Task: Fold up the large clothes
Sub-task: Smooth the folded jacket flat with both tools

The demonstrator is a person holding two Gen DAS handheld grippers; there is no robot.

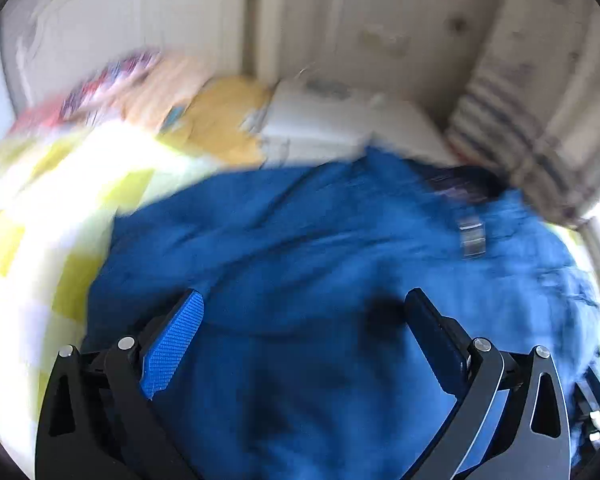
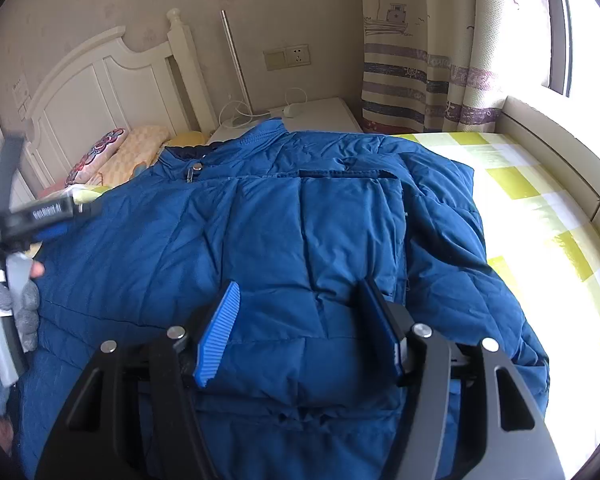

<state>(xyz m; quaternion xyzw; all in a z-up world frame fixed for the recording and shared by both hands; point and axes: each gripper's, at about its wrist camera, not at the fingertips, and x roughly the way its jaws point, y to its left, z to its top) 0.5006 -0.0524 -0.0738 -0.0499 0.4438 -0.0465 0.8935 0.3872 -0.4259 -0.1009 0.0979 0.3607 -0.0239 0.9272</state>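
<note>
A large blue puffer jacket [image 2: 300, 220] lies spread over the bed, collar toward the headboard, with one side folded in over the middle. My right gripper [image 2: 300, 286] hovers just over the folded panel, jaws open, with only the jacket's surface below them. The left wrist view is blurred by motion. In it the left gripper [image 1: 304, 296] stands wide open above the jacket [image 1: 300, 240], holding nothing. In the right wrist view the left gripper [image 2: 60, 220] appears at the jacket's left edge, carried by a grey-gloved hand [image 2: 4, 304].
The bed has a yellow and white checked sheet [image 2: 540, 208]. Pillows [image 2: 116, 156] lie by the white headboard [image 2: 100, 92]. A white nightstand [image 2: 320, 114] with cables stands behind the collar. A striped curtain [image 2: 420, 88] and a window [image 2: 588, 40] are at the right.
</note>
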